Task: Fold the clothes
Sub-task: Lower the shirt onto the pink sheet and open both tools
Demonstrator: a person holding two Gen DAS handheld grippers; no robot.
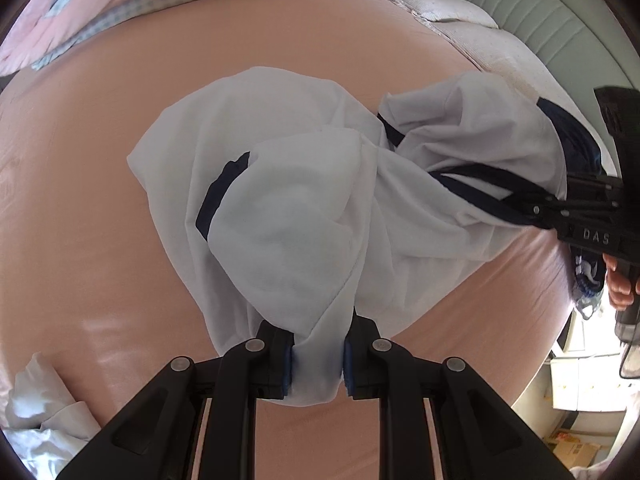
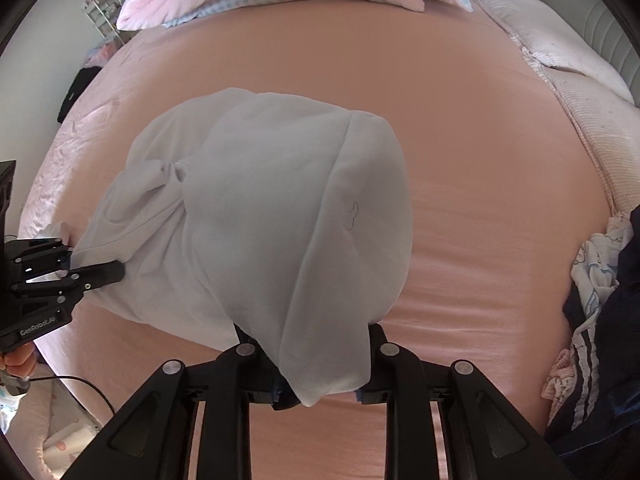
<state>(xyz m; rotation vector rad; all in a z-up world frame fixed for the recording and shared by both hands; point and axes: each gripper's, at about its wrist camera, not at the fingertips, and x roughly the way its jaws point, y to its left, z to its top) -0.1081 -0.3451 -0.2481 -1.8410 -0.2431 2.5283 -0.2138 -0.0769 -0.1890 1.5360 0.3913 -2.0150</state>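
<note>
Pink bedsheet [image 1: 100, 200] fills both views, w/ a crumpled white cotton shirt with navy trim [image 1: 288, 216] hanging over it between my grippers. Left gripper [image 1: 318, 364] is clamped on a bunched white edge. Right gripper [image 2: 316, 384]: cloth drapes over the jaws, can't tell grip.
</note>
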